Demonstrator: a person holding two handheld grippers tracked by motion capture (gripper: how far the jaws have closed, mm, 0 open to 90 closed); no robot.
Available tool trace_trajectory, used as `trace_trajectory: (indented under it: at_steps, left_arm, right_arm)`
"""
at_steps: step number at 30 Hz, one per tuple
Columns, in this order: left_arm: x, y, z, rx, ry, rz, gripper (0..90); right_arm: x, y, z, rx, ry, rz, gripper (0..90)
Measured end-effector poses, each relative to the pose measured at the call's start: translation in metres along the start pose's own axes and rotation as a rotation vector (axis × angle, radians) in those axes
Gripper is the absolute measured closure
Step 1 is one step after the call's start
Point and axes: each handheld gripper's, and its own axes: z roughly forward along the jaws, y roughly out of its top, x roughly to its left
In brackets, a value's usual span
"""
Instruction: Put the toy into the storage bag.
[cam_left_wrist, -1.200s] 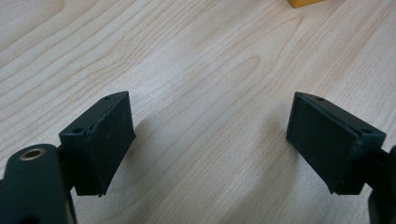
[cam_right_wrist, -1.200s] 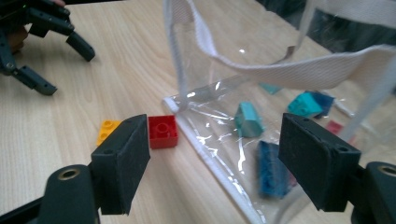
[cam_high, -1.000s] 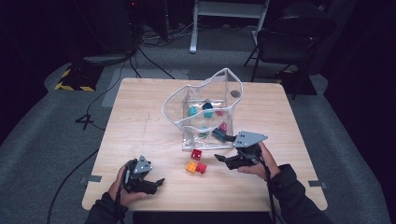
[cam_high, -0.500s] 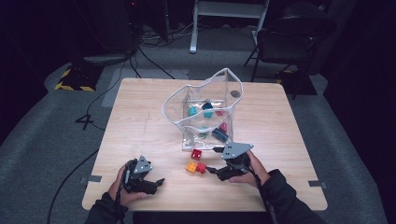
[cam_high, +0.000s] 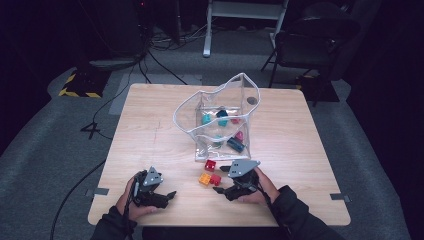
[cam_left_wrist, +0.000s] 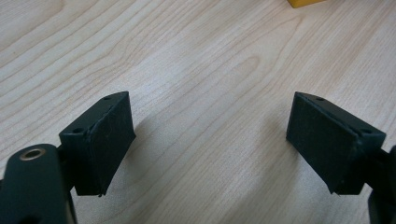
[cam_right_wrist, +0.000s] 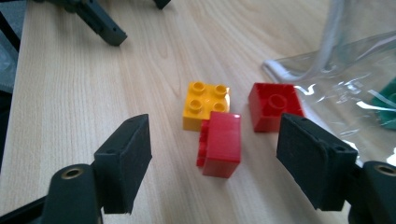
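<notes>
Red brick (cam_right_wrist: 220, 144) lies on its side touching the yellow brick (cam_right_wrist: 201, 105), between the right gripper's (cam_right_wrist: 215, 163) apart, just-narrowing fingers; left gripper's (cam_left_wrist: 210, 140) fingers apart too.

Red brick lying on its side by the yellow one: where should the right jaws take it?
Probably across the tipped red brick's studded face and the face opposite, coming from above with the right gripper, whose open jaws already straddle those two sides. Its far end touches the yellow brick, so no jaw fits there.
</notes>
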Motion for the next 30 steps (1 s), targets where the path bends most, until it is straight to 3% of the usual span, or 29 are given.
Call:
trace_trajectory:
  at_steps: [14,19,21,23,30]
  left_arm:
    - [0.0,0.0,0.0,0.0,0.0,0.0,15.3]
    - [0.0,0.0,0.0,0.0,0.0,0.0,15.3]
    - [0.0,0.0,0.0,0.0,0.0,0.0,15.3]
    - [0.0,0.0,0.0,0.0,0.0,0.0,15.3]
    - [0.0,0.0,0.0,0.0,0.0,0.0,15.3]
  right_arm:
    - [0.001,-0.01,0.02,0.009,0.023,0.059,43.8]
    - [0.001,-0.013,0.022,0.013,0.014,0.069,55.2]
    - [-0.001,-0.014,0.022,0.027,-0.01,0.067,61.3]
    - [-0.003,-0.016,0.021,0.018,0.002,0.076,67.4]
    - [-0.006,-0.017,0.012,-0.005,-0.011,0.075,67.9]
